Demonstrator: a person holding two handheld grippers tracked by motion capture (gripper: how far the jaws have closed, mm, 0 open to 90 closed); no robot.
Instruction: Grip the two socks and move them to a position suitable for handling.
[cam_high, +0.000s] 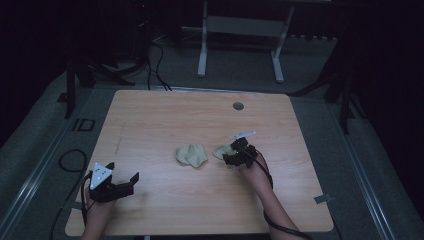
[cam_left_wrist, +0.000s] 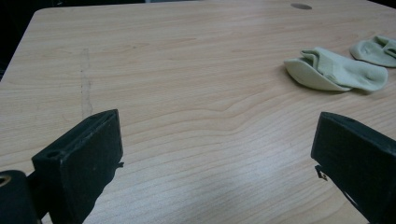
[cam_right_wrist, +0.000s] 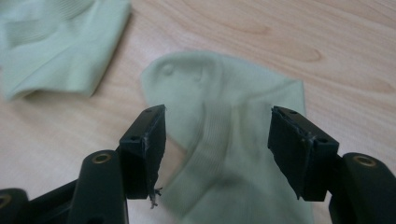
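Pale green fabric marks the middle of the wooden table (cam_high: 165, 120): two small socks lie flat on the boards, close together but apart. One folded sock (cam_high: 192, 155) sits nearest the table's centre, with its cuff doubled over itself. A second sock (cam_right_wrist: 233, 154) lies just beside the first, on the side nearer the person's right hand.

Over that second sock hovers the right gripper (cam_high: 239, 155), its jaws spread wide with the ribbed cuff showing between them; in the right gripper view the jaws straddle the cloth without pinching it. Whether their tips touch the fabric cannot be told.

Well away from both socks, near the table's front left corner, the left gripper (cam_high: 122, 181) is held low over bare wood. Its jaws stand wide apart with nothing between them, and they point towards the folded sock. A dark round grommet (cam_high: 238, 106) sits beyond the socks, near the table's far edge.
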